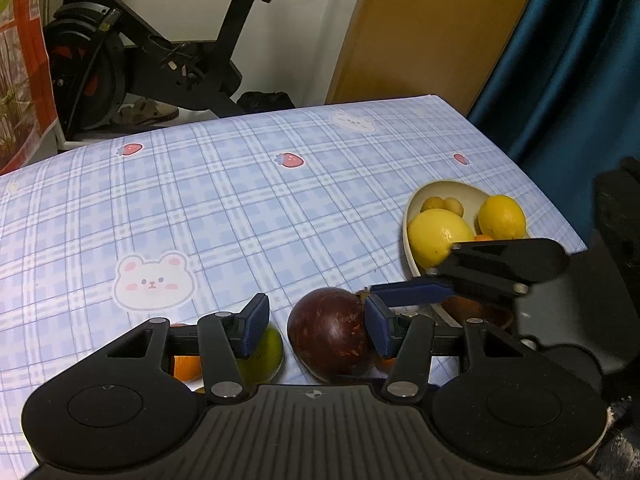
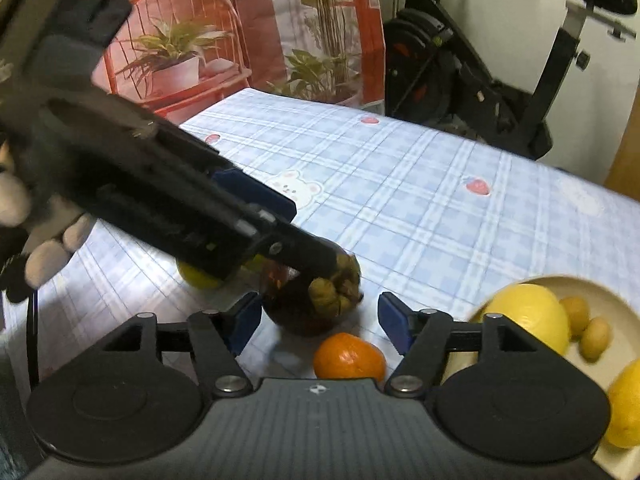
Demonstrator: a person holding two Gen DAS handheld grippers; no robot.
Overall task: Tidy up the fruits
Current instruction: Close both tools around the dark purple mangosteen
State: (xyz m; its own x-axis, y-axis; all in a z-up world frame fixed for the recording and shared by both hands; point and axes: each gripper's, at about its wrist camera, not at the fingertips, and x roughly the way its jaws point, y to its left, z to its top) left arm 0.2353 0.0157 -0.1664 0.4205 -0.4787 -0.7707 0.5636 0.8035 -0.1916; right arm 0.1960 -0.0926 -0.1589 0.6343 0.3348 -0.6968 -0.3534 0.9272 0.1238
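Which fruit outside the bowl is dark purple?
The mangosteen, round with a greenish calyx, on the cloth beside the orange. The other loose fruits are orange or yellow-green.

Desk covered by a blue-and-white plaid cloth printed with bears and strawberries. Resting directly on it: a dark purple mangosteen, a green fruit just beside it, an orange nearby, and a cream bowl holding lemons and small yellow fruits.

Exercise bike by white wall, teal curtain beside.
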